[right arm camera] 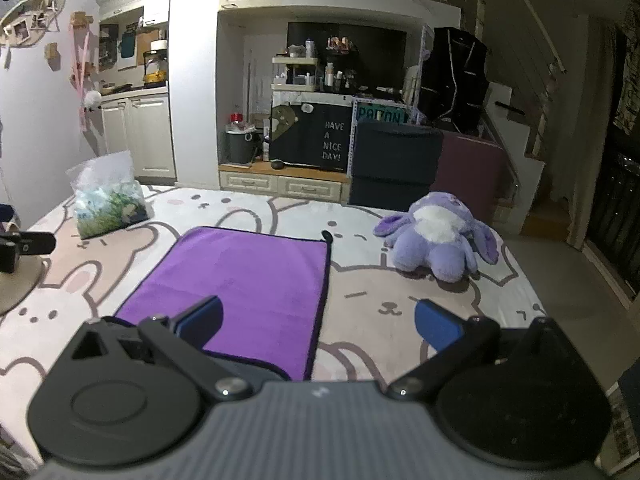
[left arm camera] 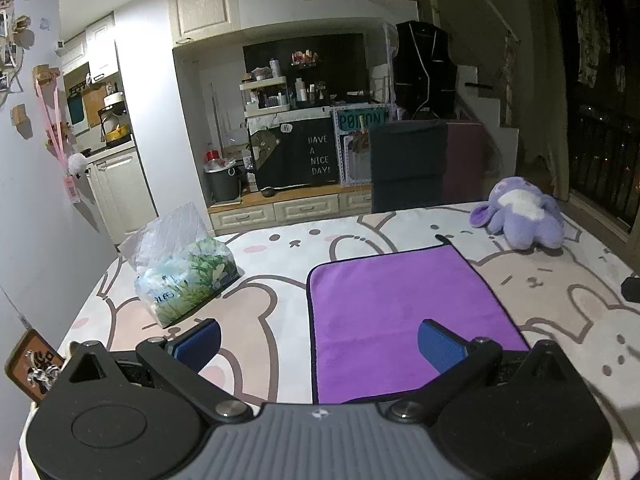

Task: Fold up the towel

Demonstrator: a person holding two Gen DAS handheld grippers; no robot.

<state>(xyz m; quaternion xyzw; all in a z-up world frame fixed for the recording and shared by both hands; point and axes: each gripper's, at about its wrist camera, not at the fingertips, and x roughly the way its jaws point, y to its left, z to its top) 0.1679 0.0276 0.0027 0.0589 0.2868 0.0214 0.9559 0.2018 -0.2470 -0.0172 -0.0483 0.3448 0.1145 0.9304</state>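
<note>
A purple towel [left arm camera: 400, 312] with dark edging lies flat on the rabbit-print bed cover [left arm camera: 260, 328]; it also shows in the right wrist view [right arm camera: 248, 284]. My left gripper [left arm camera: 320, 344] is open and empty, hovering over the towel's near left edge, with its right finger above the cloth. My right gripper [right arm camera: 318, 320] is open and empty over the towel's near right edge, with its left finger above the cloth. A small dark loop [right arm camera: 327, 235] sticks out at the towel's far right corner.
A clear plastic bag [left arm camera: 184, 268] of packets sits on the bed to the far left of the towel. A purple plush toy [right arm camera: 436, 236] lies to the far right. Beyond the bed stand drawers, a dark cabinet and a kitchen counter. The left gripper's edge shows in the right wrist view [right arm camera: 24, 246].
</note>
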